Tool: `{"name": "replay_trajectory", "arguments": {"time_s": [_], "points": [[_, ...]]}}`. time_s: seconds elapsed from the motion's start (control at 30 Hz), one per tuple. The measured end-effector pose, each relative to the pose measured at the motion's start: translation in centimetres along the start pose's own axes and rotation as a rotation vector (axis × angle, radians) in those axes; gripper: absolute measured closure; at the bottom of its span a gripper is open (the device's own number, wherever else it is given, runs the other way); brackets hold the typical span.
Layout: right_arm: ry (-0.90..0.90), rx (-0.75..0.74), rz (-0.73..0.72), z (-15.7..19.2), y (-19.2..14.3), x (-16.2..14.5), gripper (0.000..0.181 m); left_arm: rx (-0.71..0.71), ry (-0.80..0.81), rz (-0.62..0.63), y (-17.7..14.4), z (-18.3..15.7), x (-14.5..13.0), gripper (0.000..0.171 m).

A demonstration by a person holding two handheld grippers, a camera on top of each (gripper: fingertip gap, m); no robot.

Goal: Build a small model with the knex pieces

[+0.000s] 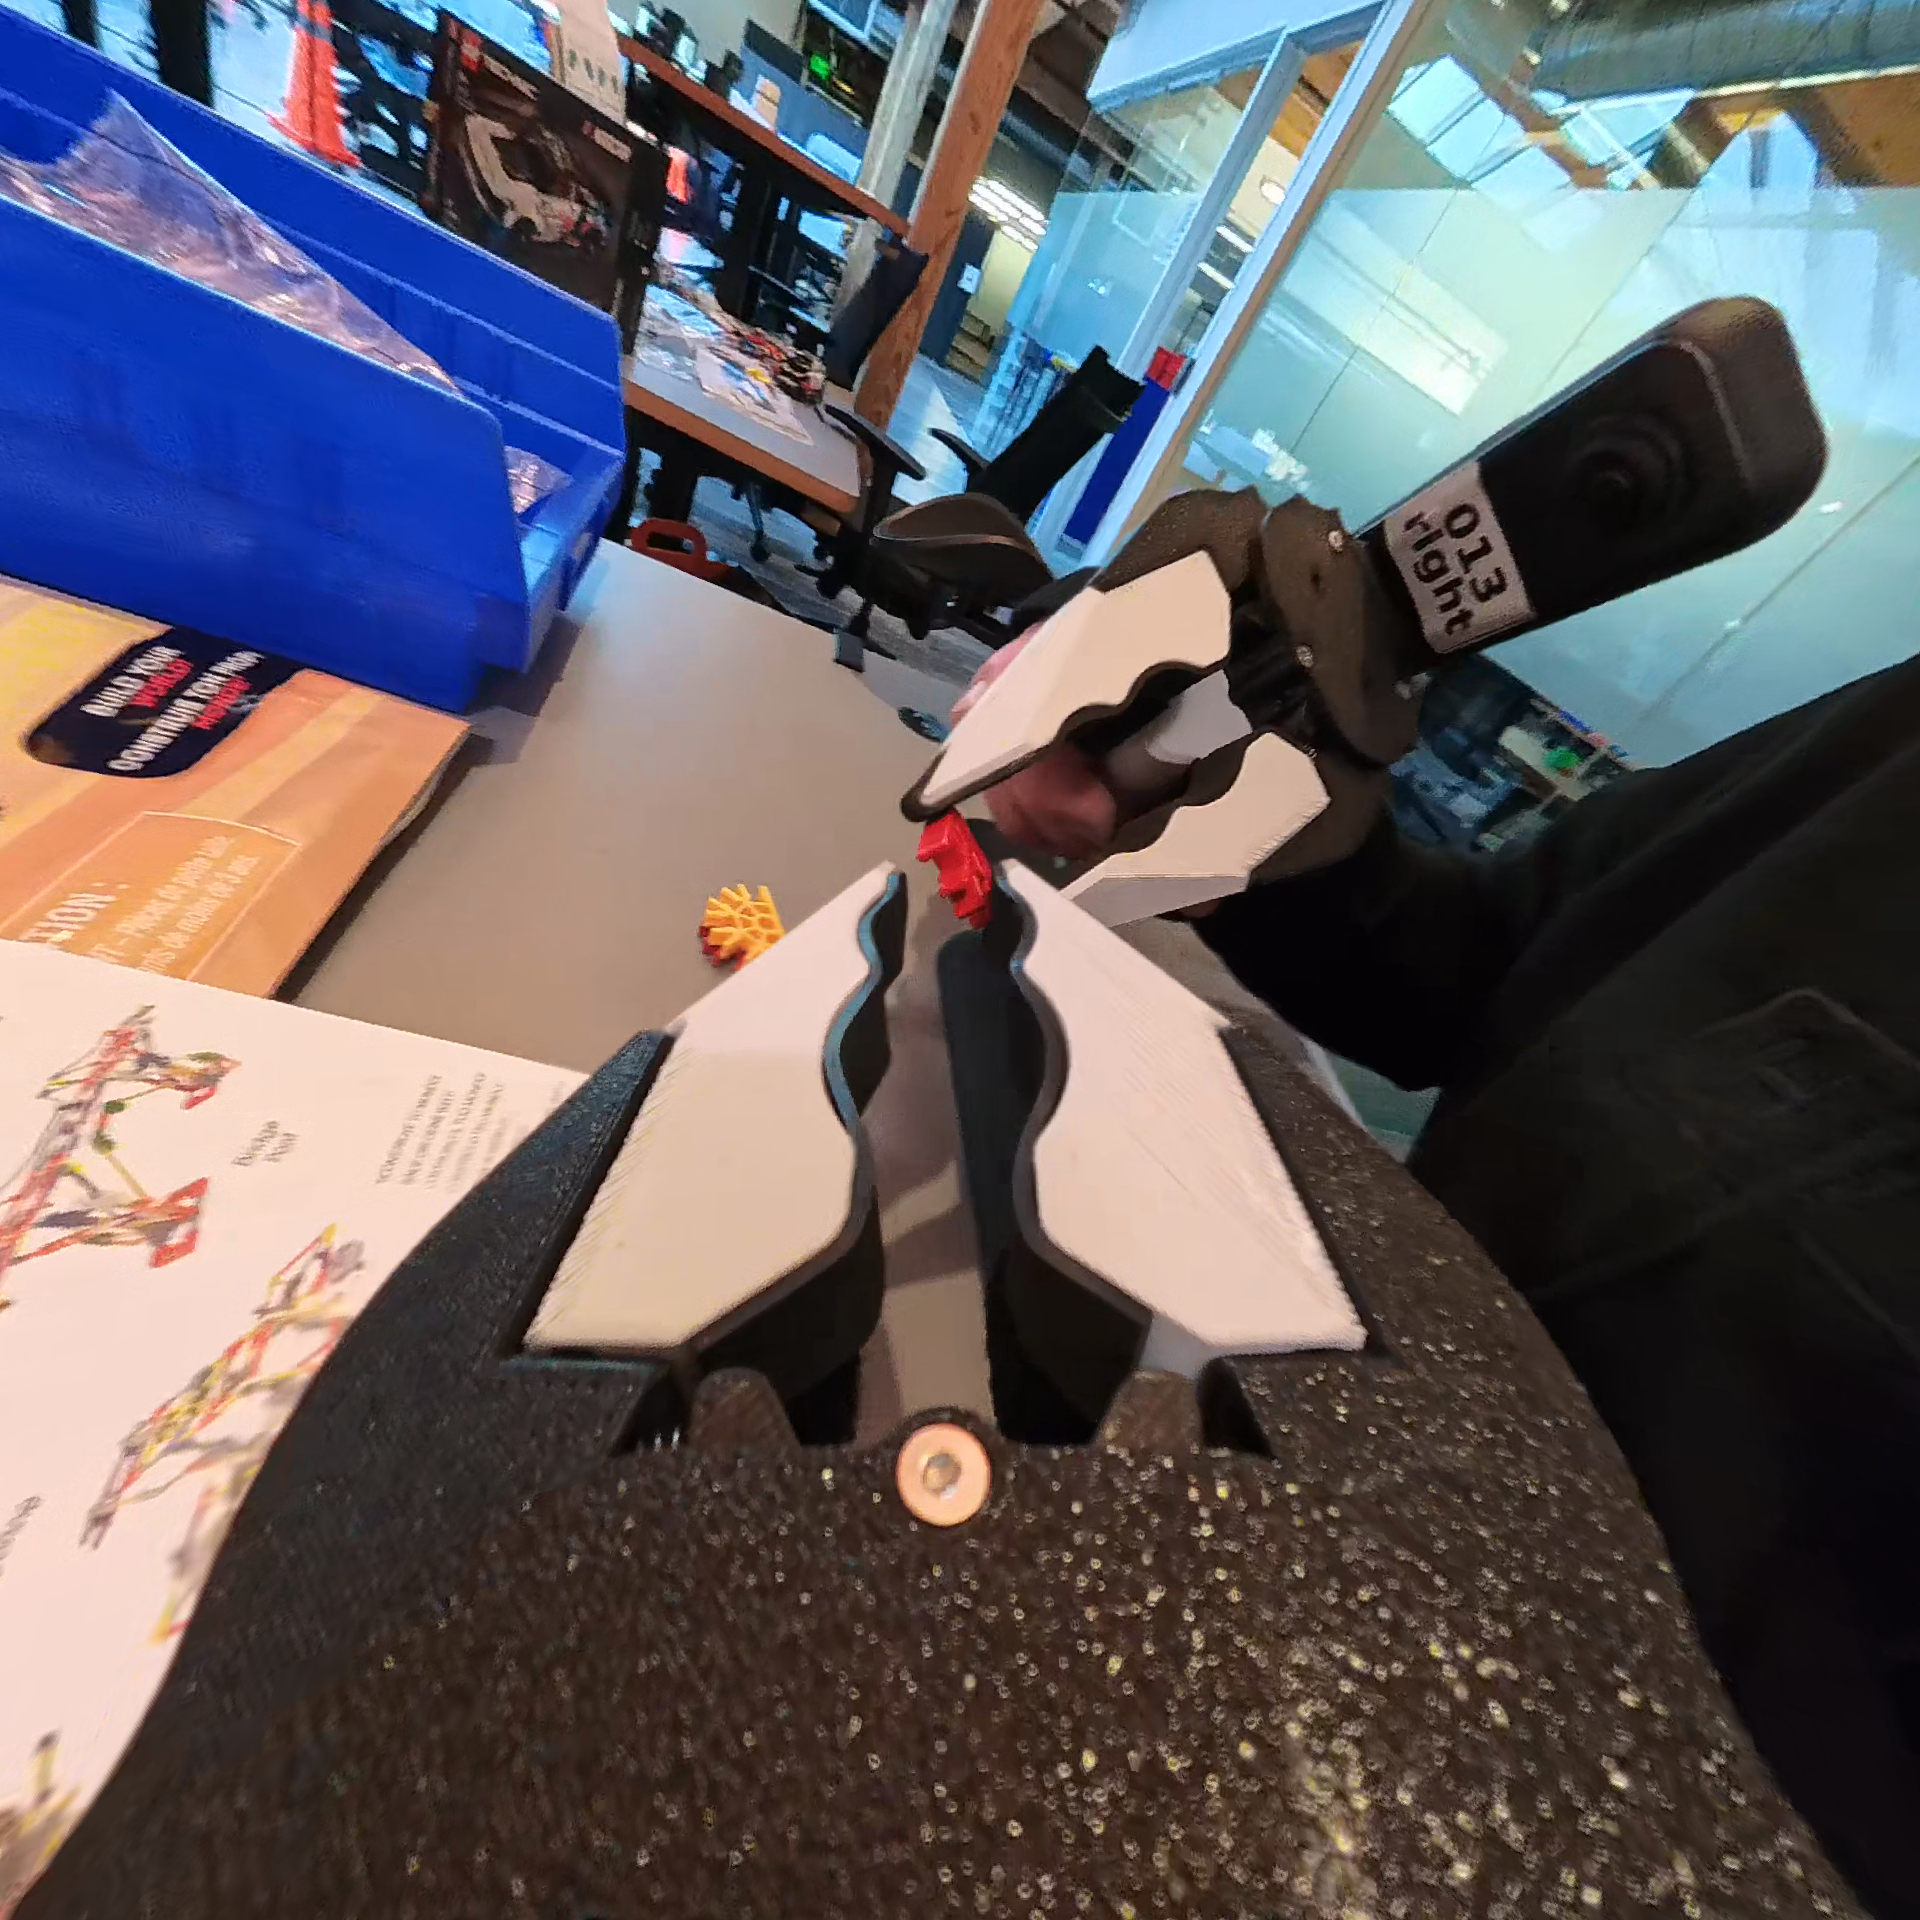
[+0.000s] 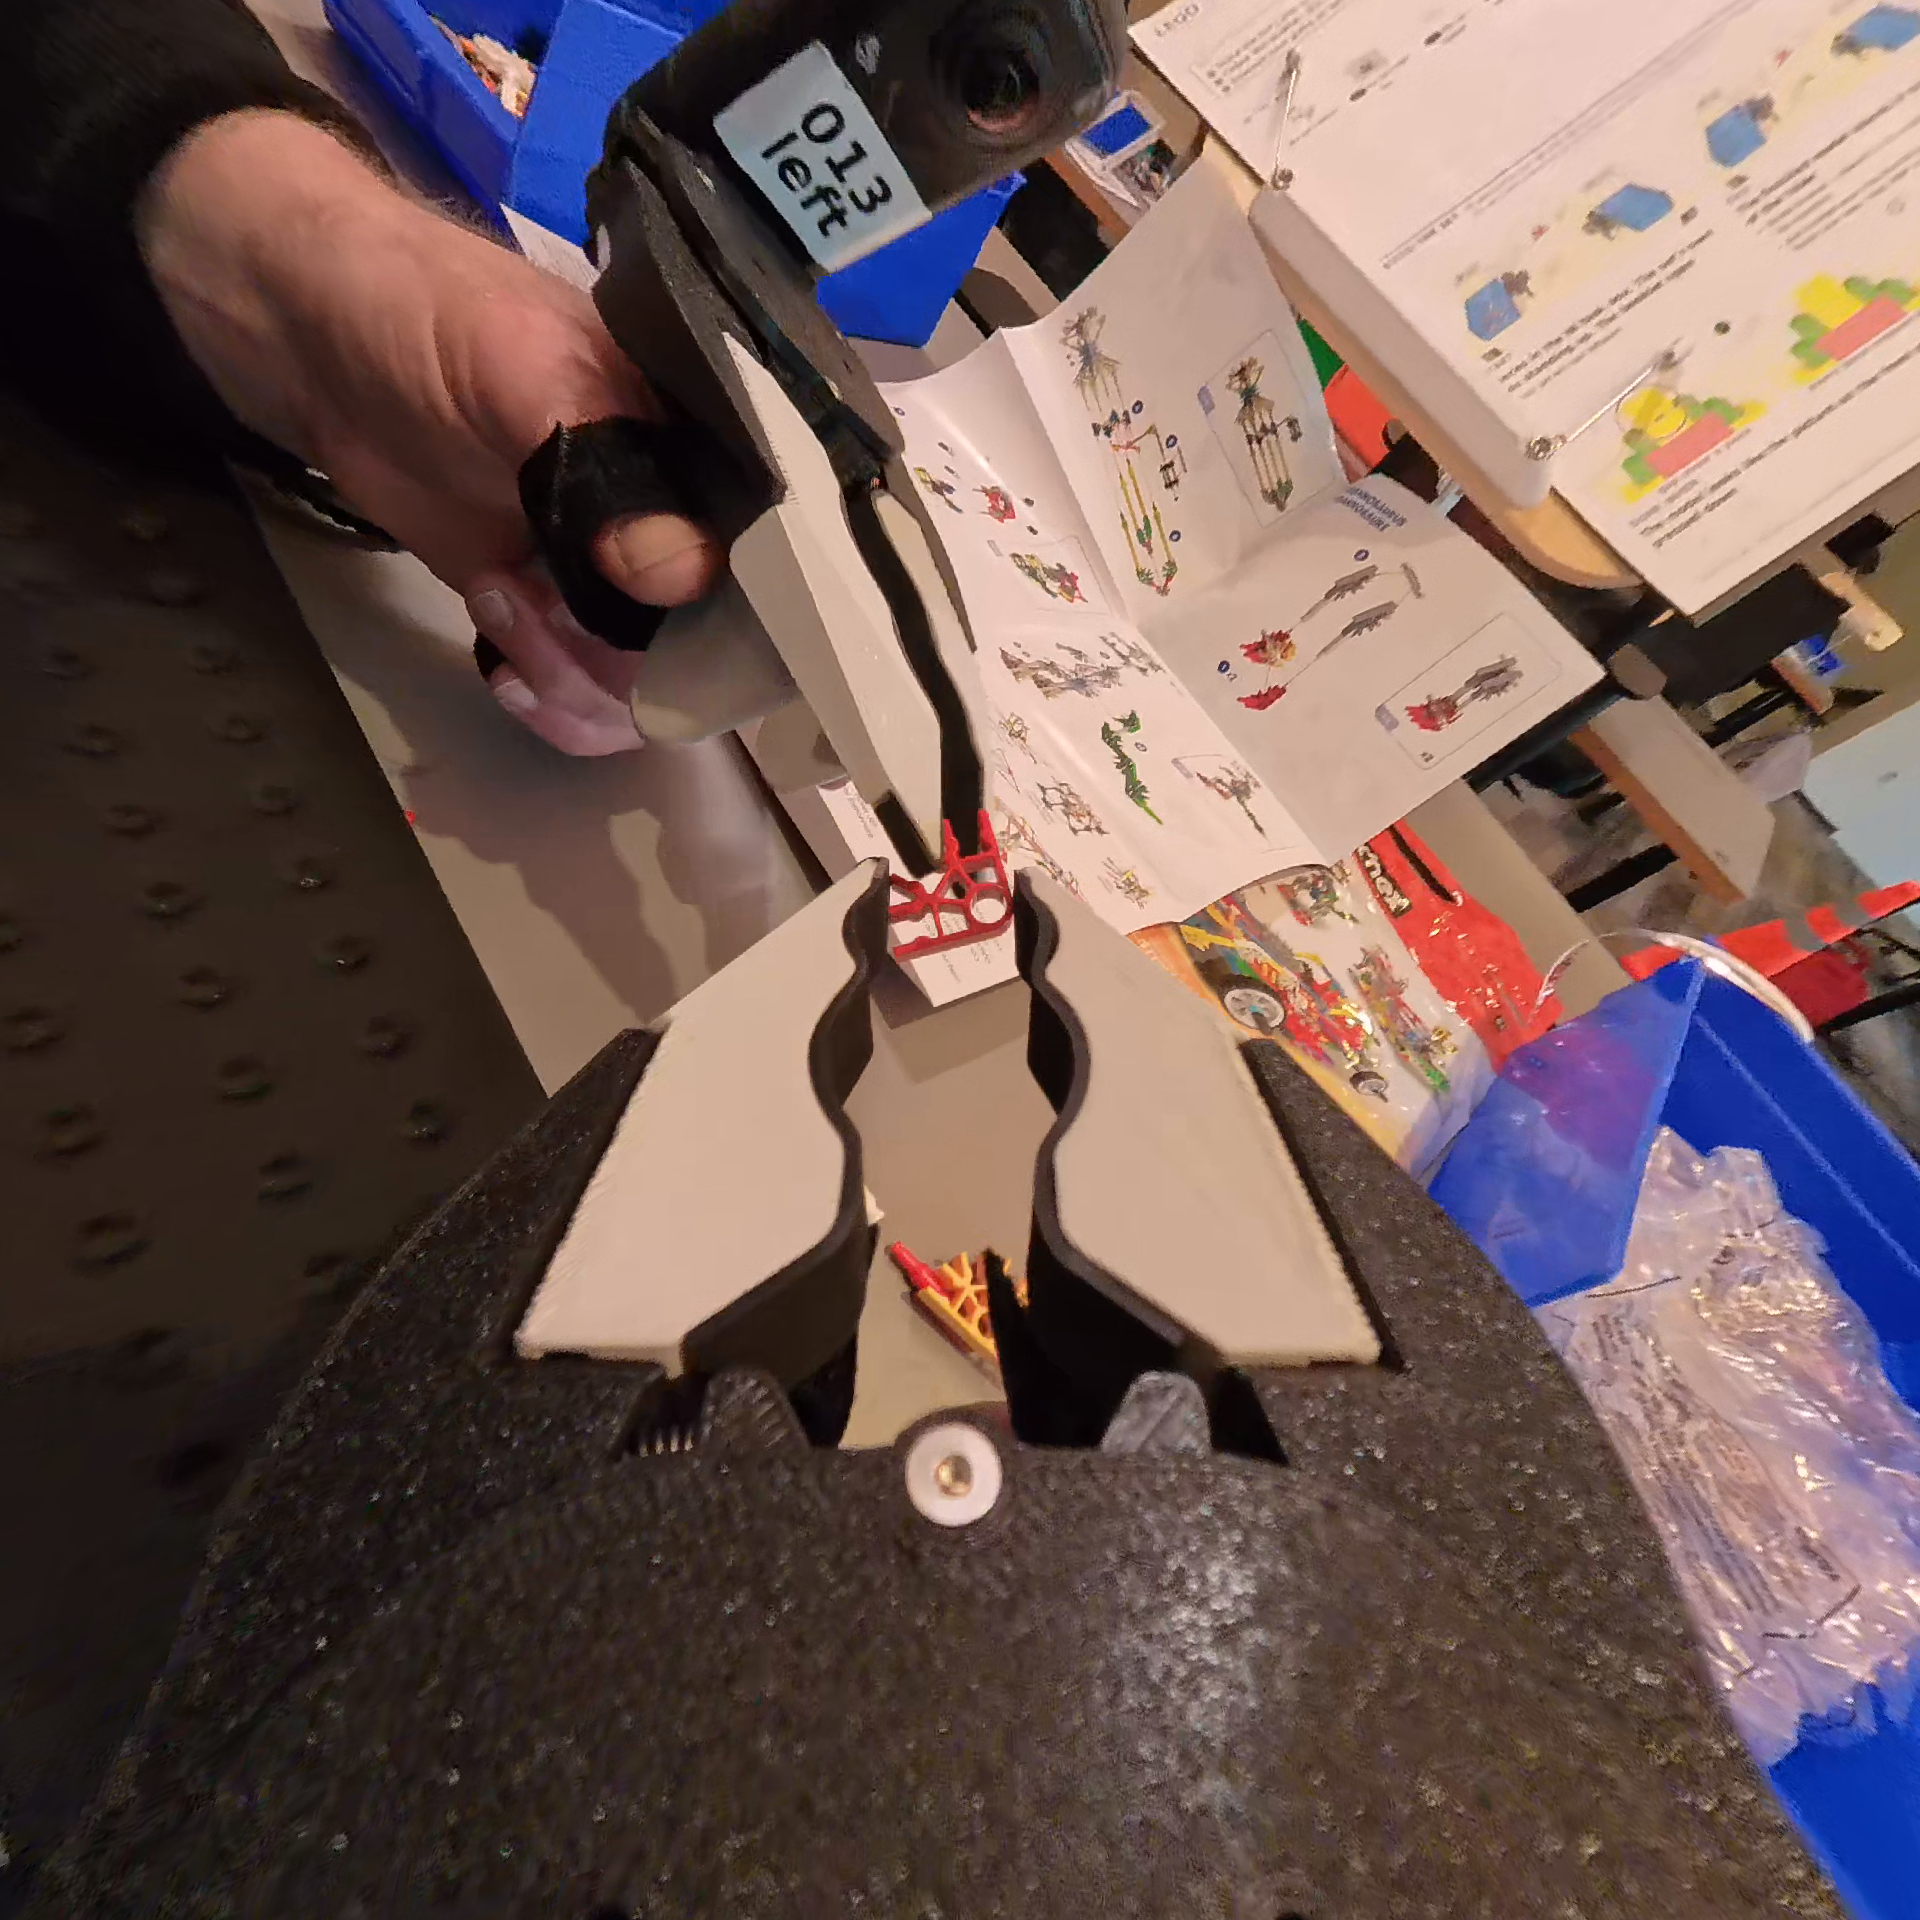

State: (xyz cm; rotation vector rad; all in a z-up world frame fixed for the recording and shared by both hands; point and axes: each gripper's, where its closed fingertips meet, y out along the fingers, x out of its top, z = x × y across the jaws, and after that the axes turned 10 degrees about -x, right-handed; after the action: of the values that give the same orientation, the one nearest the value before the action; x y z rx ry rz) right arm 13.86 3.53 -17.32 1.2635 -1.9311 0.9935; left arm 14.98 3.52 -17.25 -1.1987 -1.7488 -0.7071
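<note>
Both grippers met above the bench (image 1: pixel 665 727) over one red connector piece (image 1: pixel 958 869). The left gripper (image 1: pixel 951 883) had its fingers pinched on it. The right gripper (image 2: pixel 951 883) had its fingers apart, either side of the same piece, perhaps for a handover. A yellow connector (image 1: pixel 740 923) lay loose nearby. Farther left, a blue bin (image 1: pixel 260 436) held crumpled clear plastic.

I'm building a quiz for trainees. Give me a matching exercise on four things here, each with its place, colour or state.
Things:
1. red connector
2. yellow connector
3. bin
4. booklet

Descriptions:
a. lying open
b. blue
c. in the left gripper
d. loose on the table

Pairs: 1-c, 2-d, 3-b, 4-a
</note>
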Motion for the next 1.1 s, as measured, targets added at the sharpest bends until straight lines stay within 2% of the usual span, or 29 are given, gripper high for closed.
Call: {"name": "replay_trajectory", "arguments": {"time_s": [0.03, 0.2, 0.3, 0.37, 0.47, 0.53, 0.67, 0.77, 0.83, 0.93, 1.1], "points": [[-0.017, -0.010, -0.004, 0.0, 0.0, 0.1, 0.157, -0.022, -0.015, -0.008, 0.1, -0.3, 0.1, 0.166], [-0.001, 0.011, -0.002, 0.3, -0.1, 0.2, 0.153, -0.025, -0.018, -0.003, -0.1, 0.0, 0.2, 0.169], [0.205, 0.101, -0.014, 0.0, -0.9, 0.6, 0.147, -0.003, 0.027, 0.041, -0.2, 0.3, 0.1, 0.169], [0.359, 0.193, 0.019, -0.2, -1.3, 0.2, 0.147, -0.036, 0.023, 0.052, -0.1, 0.0, 0.3, 0.169], [0.399, 0.228, 0.064, -0.2, -1.2, -0.6, 0.154, -0.089, 0.028, 0.128, 0.4, -0.6, -0.6, 0.169], [0.415, 0.263, 0.076, 0.3, -1.2, -0.8, 0.169, -0.080, 0.049, 0.156, 0.8, -0.5, -1.1, 0.169], [0.447, 0.279, 0.089, 0.1, -1.6, -1.0, 0.174, -0.100, 0.053, 0.149, 1.2, -0.7, -1.1, 0.169], [0.502, 0.271, 0.101, -0.3, -1.6, -1.4, 0.175, -0.066, 0.052, 0.138, 1.5, -0.1, -0.9, 0.167], [0.520, 0.234, 0.137, -0.7, -1.5, -2.5, 0.176, -0.019, 0.062, 0.159, 1.4, 0.5, -1.2, 0.157], [0.579, 0.205, 0.173, -0.8, -1.5, -3.7, 0.176, 0.080, 0.146, 0.274, 1.2, 1.5, -2.6, 0.153], [0.669, 0.175, 0.212, -0.5, -1.6, -5.5, 0.176, 0.249, 0.301, 0.544, 1.5, 3.5, -6.4, 0.150]]}}
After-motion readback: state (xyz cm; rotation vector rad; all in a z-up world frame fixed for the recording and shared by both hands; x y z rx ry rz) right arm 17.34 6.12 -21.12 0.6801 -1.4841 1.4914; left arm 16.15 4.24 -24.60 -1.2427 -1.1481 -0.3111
